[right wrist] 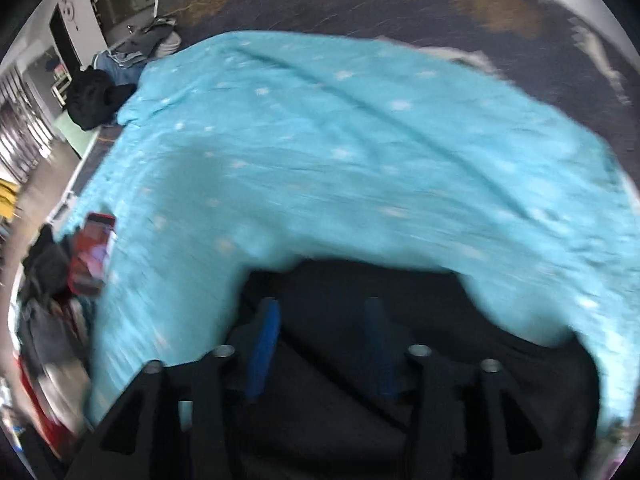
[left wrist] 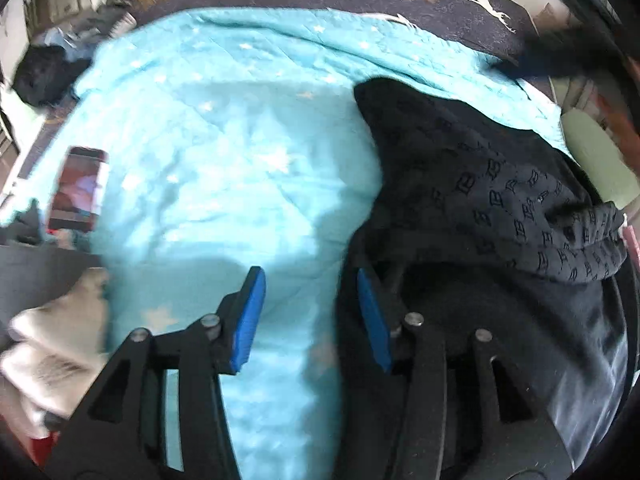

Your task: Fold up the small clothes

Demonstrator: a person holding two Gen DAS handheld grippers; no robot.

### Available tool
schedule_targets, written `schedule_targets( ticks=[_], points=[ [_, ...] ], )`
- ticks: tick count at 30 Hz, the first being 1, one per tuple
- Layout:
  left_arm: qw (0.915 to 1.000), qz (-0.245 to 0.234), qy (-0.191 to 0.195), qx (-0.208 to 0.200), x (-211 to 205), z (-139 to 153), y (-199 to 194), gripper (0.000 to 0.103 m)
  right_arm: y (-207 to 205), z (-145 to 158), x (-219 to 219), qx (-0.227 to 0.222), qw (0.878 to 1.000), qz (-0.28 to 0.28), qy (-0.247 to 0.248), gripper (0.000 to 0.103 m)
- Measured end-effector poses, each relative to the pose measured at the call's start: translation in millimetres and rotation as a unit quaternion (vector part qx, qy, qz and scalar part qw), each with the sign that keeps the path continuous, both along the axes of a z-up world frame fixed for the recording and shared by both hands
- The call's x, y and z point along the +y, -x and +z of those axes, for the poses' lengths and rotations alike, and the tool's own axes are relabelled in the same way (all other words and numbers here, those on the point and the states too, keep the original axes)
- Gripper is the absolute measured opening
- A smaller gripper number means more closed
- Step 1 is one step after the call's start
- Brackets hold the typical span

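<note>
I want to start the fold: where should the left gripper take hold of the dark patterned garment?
Probably the dark patterned garment by its left edge, from the blanket side: that edge lies beside the open left gripper, while the ribbed band is bunched far right.

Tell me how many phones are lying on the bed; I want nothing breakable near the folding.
1. The phone lies face up at the left edge of the turquoise star blanket, well left of the dark patterned garment. Others could be hidden under the clothes.

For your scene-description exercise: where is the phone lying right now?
The phone lies at the left edge of the light blue blanket in both wrist views, far left of the dark patterned garment, with a heap of clothes beside it.
</note>
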State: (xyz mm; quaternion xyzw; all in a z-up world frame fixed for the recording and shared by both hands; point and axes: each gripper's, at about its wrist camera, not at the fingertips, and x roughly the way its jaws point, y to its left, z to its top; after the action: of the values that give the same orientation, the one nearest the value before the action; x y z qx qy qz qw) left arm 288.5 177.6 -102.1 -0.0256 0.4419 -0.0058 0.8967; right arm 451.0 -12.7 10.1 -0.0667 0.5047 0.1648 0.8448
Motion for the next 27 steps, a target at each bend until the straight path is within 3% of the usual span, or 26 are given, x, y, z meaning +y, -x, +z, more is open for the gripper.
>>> schedule_targets(
  ticks=[3, 6, 9, 12, 15, 17, 19, 22, 24, 25, 26, 27],
  points=[
    [0.9998, 0.009, -0.014, -0.011, 1, 19, 9, 0.050, 48, 9, -69, -0.024, 0.999, -0.003, 0.046, 0.059],
    [0.9996, -0.003, 0.000, -0.028, -8, 42, 11, 0.050, 75, -5, -119, -0.008, 0.997, -0.030, 0.065, 0.059],
    [0.9974, -0.028, -0.023, -0.062, -34, 67, -1, 0.050, 104, -26, -176, 0.021, 0.995, -0.081, 0.045, 0.059],
    [0.9975, -0.045, -0.019, -0.050, -55, 75, -34, 0.050, 140, -31, -238, 0.004, 0.991, -0.136, 0.007, 0.059],
    [0.9989, -0.041, 0.005, -0.022, -76, 65, -86, 0.050, 173, -33, -303, -0.001, 0.978, -0.203, -0.053, 0.059],
    [0.9981, -0.047, -0.035, -0.018, -101, 52, -112, 0.049, 188, -39, -330, 0.007, 0.974, -0.209, -0.085, 0.059],
    [0.9962, -0.043, -0.076, 0.005, -117, 31, -138, 0.048, 194, -45, -333, 0.015, 0.977, -0.193, -0.092, 0.059],
    [0.9964, -0.012, -0.061, 0.058, -117, 1, -162, 0.049, 192, -56, -319, 0.028, 0.981, -0.160, -0.106, 0.060],
    [0.9969, 0.003, -0.054, 0.056, -113, -5, -168, 0.050, 183, -68, -315, 0.043, 0.982, -0.160, -0.095, 0.060],
    [0.9970, 0.008, -0.056, 0.053, -113, -4, -171, 0.051, 177, -74, -313, 0.042, 0.982, -0.163, -0.089, 0.055],
    [0.9968, 0.011, -0.058, 0.055, -113, -4, -174, 0.051, 174, -76, -311, 0.030, 0.982, -0.167, -0.086, 0.019],
    [0.9964, 0.011, -0.062, 0.057, -114, -3, -175, 0.051, 171, -75, -308, 0.012, 0.983, -0.165, -0.082, 0.005]
  ],
)
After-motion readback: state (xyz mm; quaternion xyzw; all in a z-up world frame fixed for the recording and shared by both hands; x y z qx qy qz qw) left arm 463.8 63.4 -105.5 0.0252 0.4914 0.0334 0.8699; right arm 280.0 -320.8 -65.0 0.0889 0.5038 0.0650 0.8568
